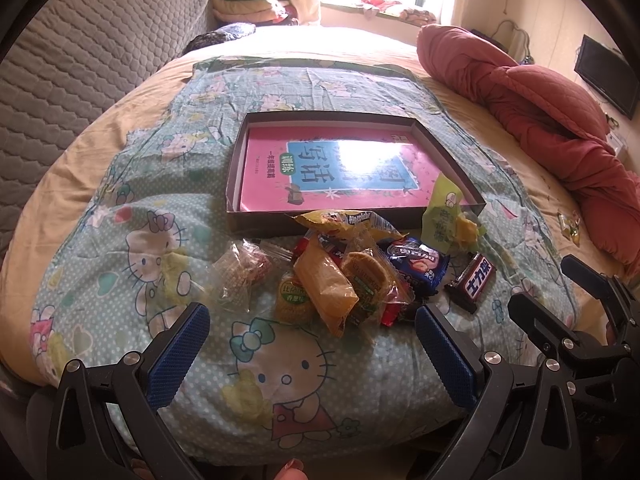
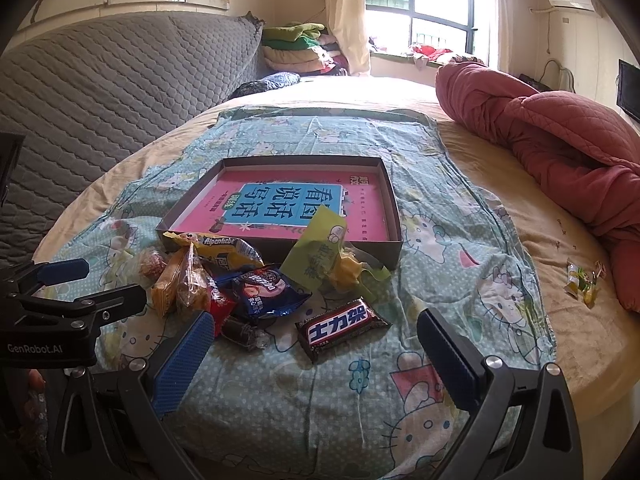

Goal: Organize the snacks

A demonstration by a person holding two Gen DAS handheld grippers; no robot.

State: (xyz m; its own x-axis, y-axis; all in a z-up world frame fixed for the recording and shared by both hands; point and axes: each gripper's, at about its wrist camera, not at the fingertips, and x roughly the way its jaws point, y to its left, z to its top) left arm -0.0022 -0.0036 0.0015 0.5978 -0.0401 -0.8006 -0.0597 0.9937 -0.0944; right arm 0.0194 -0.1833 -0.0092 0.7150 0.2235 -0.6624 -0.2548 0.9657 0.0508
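**Q:** Snacks point(image 1: 348, 276) — where do they lie, read from left to right?

**A:** They lie heaped on the cartoon-cat blanket point(image 1: 120, 240), just in front of the near wall of the shallow box point(image 1: 234, 184). At the left end I see a clear-wrapped sweet point(image 1: 240, 276); next a round green-labelled biscuit pack point(image 1: 294, 300); over it an orange packet point(image 1: 324, 286); behind these a yellow bag point(image 1: 352, 220). To their right sits a blue biscuit packet point(image 2: 268, 294), then a green wrapper point(image 2: 320, 248) leaning against the box's near right corner. Furthest right of the heap, apart from it, the dark chocolate bar point(image 2: 340, 328) lies flat on the blanket.

**Q:** What does the box hold?

**A:** A pink book point(image 2: 280, 204), lying flat. No snack lies fully inside the box.

**Q:** And your tools?

**A:** My left gripper point(image 1: 312, 352) hovers above the blanket, jaws spread wide, grasping nothing; the heap sits just beyond its blue pads point(image 1: 180, 352). My right gripper point(image 2: 316, 360) is likewise released and empty, with the chocolate bar between and just past its fingertips.

**Q:** Anything further right?

**A:** A red quilt point(image 2: 560, 140) bunched on the bed point(image 2: 520, 240), and beside it a few small sweets point(image 2: 582, 282), well apart from the heap.
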